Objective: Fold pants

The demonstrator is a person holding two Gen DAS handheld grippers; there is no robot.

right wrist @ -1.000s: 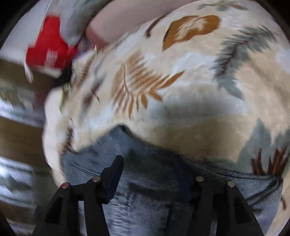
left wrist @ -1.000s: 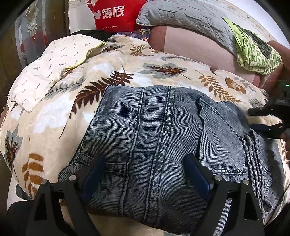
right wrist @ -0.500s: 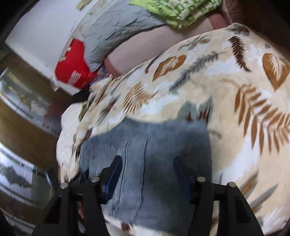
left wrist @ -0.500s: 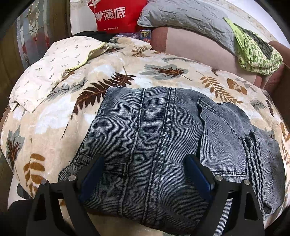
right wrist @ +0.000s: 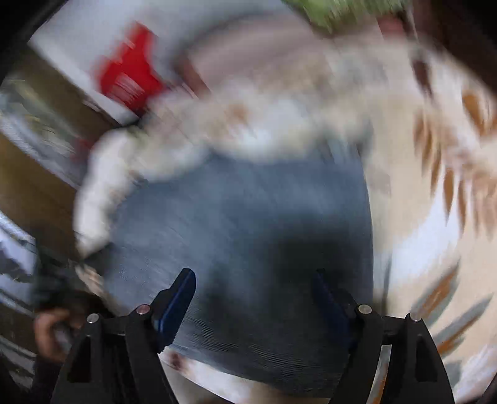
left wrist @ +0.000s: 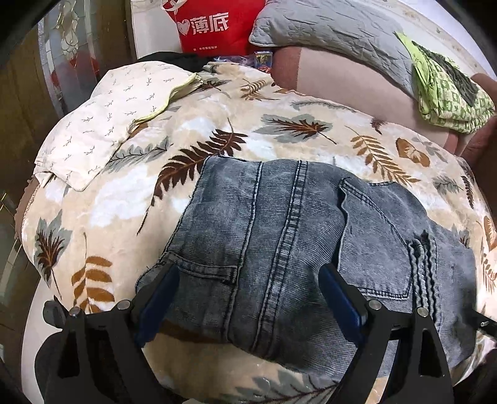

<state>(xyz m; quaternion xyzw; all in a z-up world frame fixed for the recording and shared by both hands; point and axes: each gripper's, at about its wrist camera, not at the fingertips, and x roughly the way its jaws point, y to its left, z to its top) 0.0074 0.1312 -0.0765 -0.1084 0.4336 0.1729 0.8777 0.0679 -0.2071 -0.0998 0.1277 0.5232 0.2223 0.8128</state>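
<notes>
Grey-blue denim pants [left wrist: 295, 242] lie folded into a compact rectangle on a cream blanket with a leaf print [left wrist: 130, 199]. My left gripper [left wrist: 248, 298] is open and empty, its blue-padded fingers [left wrist: 158, 298] spread just above the near edge of the pants. In the right wrist view the picture is smeared by motion; the pants [right wrist: 248, 223] show as a blue-grey patch. My right gripper [right wrist: 254, 295] is open and empty above them.
A white patterned pillowcase [left wrist: 115, 121] lies at the blanket's far left. A red bag [left wrist: 214, 25], a grey quilted pillow [left wrist: 335, 34] and a green patterned cloth [left wrist: 447, 90] sit at the back. A wooden cabinet [left wrist: 18, 102] stands to the left.
My right gripper left the left wrist view, pulled back from the pants and is swinging fast, blurring its view. My left gripper rose slightly. The pants have not moved.
</notes>
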